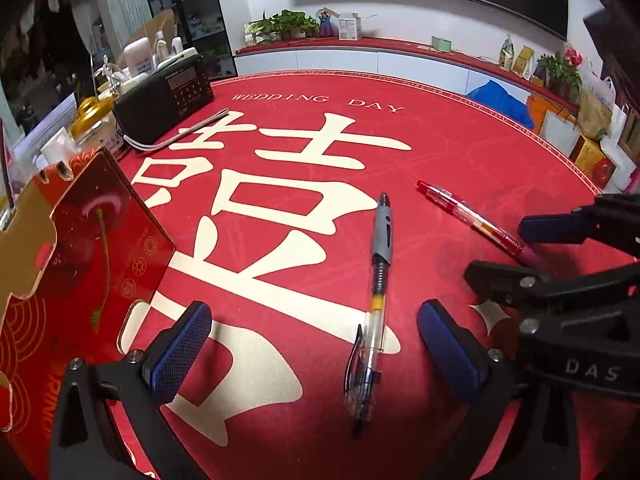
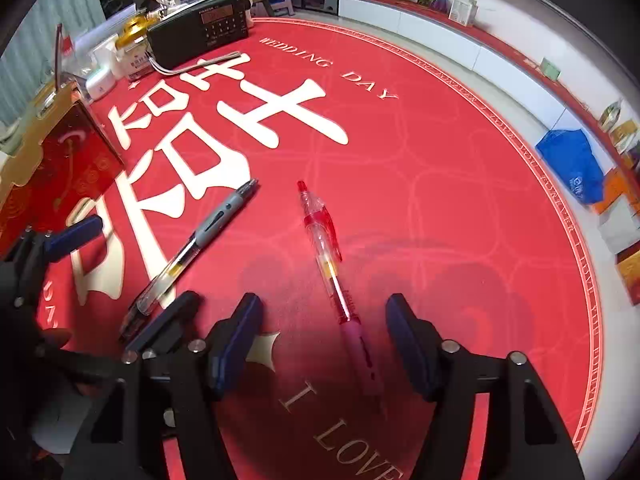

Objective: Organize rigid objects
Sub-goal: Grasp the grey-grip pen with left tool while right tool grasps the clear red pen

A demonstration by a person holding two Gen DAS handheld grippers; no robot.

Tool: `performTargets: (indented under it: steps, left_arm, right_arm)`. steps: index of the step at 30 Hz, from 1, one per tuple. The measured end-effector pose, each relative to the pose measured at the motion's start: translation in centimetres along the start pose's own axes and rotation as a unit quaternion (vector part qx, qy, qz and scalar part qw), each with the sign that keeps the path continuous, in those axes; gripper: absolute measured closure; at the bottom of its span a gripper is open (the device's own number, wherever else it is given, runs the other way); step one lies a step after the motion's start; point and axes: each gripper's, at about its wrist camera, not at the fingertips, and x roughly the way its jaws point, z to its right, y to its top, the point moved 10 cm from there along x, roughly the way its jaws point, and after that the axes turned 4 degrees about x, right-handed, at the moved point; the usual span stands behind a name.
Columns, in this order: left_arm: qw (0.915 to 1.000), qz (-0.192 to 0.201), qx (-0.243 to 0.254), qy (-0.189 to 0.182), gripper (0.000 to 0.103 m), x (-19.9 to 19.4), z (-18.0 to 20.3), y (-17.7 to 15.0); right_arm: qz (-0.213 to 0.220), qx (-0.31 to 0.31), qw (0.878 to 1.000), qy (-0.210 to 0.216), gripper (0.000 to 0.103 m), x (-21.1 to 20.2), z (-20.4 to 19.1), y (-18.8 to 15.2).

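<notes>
A grey-grip clear pen [image 1: 378, 264] lies on the red mat, its clip end between the blue pads of my left gripper [image 1: 316, 344], which stands open around it without touching. A red pen [image 2: 324, 240] lies to its right; its pink grip end sits between the fingers of my right gripper [image 2: 324, 344], also open, with gaps on both sides. In the left wrist view the right gripper [image 1: 516, 248] straddles the red pen [image 1: 468, 216] from the right. The grey pen [image 2: 208, 228] and the left gripper [image 2: 124, 280] show at the left of the right wrist view.
A red and gold gift box [image 1: 100, 240] stands open at the left edge of the mat [image 1: 460, 140]. Behind it are a black radio [image 1: 164, 100], a gold-capped jar [image 1: 90, 110] and small white items. The round table's edge curves along the right.
</notes>
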Motion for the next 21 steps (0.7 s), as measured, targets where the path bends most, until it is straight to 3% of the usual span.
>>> performTargets:
  steps: [1, 2, 3, 12, 15, 18, 20, 21]
  left_arm:
    - [1.0000, 0.002, 0.004, 0.004, 0.000, 0.0, 0.2, 0.2]
    - [1.0000, 0.003, 0.004, 0.005, 0.000, 0.0, 0.3, 0.2]
    - [1.0000, 0.002, 0.004, 0.004, 0.000, 0.1, 0.5, 0.3]
    - [0.9991, 0.010, 0.038, -0.017, 0.000, 0.9, 4.0, 2.5]
    - [0.9976, -0.011, -0.029, -0.062, 0.000, 1.9, 3.6, 2.5]
    - [0.9978, -0.026, -0.017, -0.058, 0.001, 2.0, 4.0, 2.5]
    - [0.9972, -0.037, -0.017, -0.062, 0.008, 1.9, 4.1, 2.4]
    - [0.9973, -0.031, -0.013, -0.065, 0.029, 1.5, 4.4, 2.4]
  right_arm:
    - [0.002, 0.000, 1.000, -0.002, 0.056, -0.2, 0.1, 0.0]
    - [-0.002, 0.003, 1.000, -0.007, 0.088, -0.4, 0.4, -0.2]
    - [-0.009, 0.008, 1.000, -0.007, 0.093, -0.6, 0.7, -0.4]
    - [-0.019, 0.091, 0.996, -0.012, 0.092, -3.4, 5.0, -5.4]
    - [-0.022, 0.109, 0.994, -0.005, 0.092, -3.9, 5.5, -6.3]
    - [-0.018, 0.117, 0.993, 0.001, 0.092, -4.6, 5.7, -6.8]
    - [-0.011, 0.121, 0.993, 0.006, 0.092, -5.4, 5.5, -7.2]
    - [-0.007, 0.123, 0.992, 0.009, 0.092, -5.8, 5.3, -7.3]
